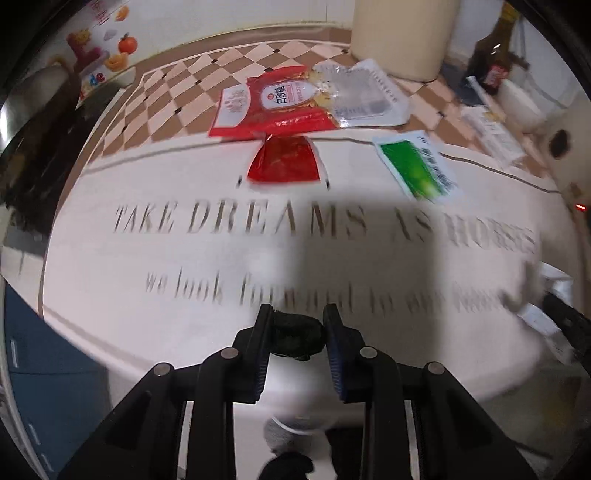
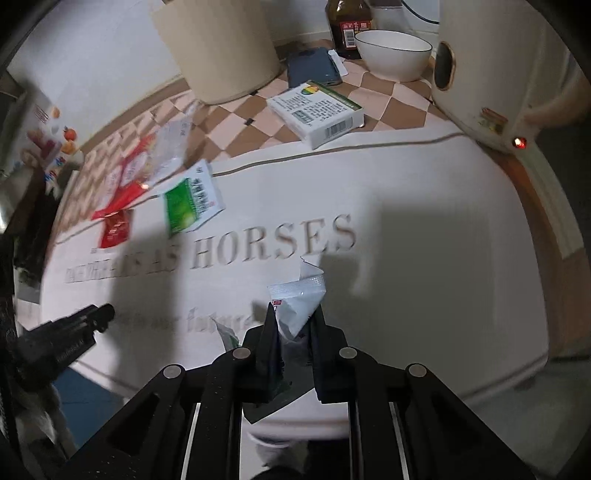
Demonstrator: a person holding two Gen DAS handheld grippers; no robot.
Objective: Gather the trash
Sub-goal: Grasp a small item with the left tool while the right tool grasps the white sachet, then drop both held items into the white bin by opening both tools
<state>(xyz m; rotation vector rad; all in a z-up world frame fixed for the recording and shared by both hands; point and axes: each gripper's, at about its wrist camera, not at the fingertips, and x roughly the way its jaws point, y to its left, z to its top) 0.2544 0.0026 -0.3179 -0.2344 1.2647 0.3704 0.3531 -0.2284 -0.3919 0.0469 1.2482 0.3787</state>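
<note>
My left gripper is shut on a small dark crumpled scrap above the white table mat. My right gripper is shut on a white torn packet with more wrappers bunched between its fingers. On the mat ahead lie a small red sachet, a green sachet, a big red sugar bag and a clear plastic bag. The right wrist view shows the red sachet and green sachet at left, and the left gripper's tip.
A cream cylinder, a blue phone, a white box, a white bowl, a brown bottle and a cream appliance stand at the back. The table's front edge is close below both grippers.
</note>
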